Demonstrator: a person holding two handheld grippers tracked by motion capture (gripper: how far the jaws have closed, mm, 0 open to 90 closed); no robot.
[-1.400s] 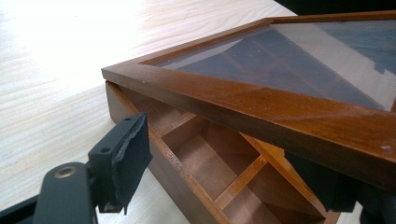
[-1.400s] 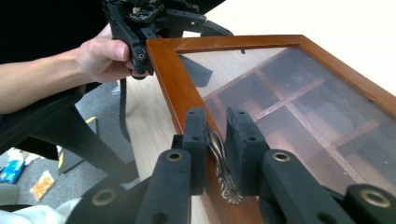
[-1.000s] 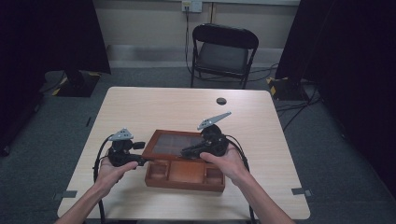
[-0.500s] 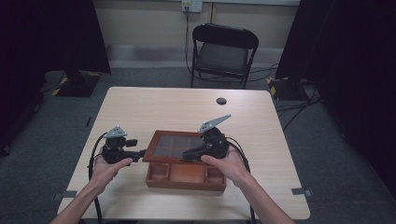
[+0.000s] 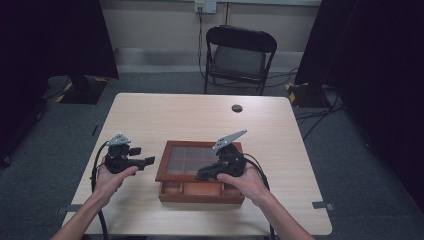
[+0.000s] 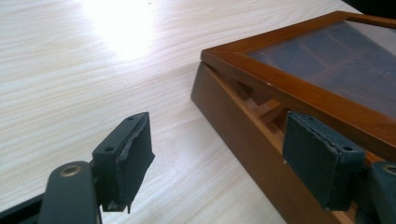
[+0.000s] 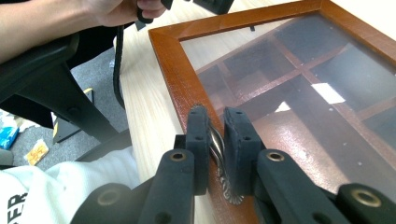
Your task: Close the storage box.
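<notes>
A brown wooden box (image 5: 200, 194) with a glass-paned lid (image 5: 186, 159) stands near the table's front middle. My right gripper (image 5: 201, 175) (image 7: 217, 140) is shut on the small twisted metal handle (image 7: 218, 156) at the lid's front edge. The lid (image 6: 299, 74) stands slightly raised, with a gap over the box wall (image 6: 233, 126). Through the glass (image 7: 299, 93) I see the dividers of the compartments. My left gripper (image 5: 148, 161) (image 6: 219, 158) hovers open just left of the box, nothing between its pads (image 6: 133, 154).
A small black round thing (image 5: 236, 108) lies at the far middle of the pale wooden table (image 5: 165, 115). A black folding chair (image 5: 239, 52) stands behind the table. Cables trail from both grippers over the front edge.
My left gripper has drawn back to the left, away from the box's left side. The right gripper keeps its grip on the handle and has hardly moved.
</notes>
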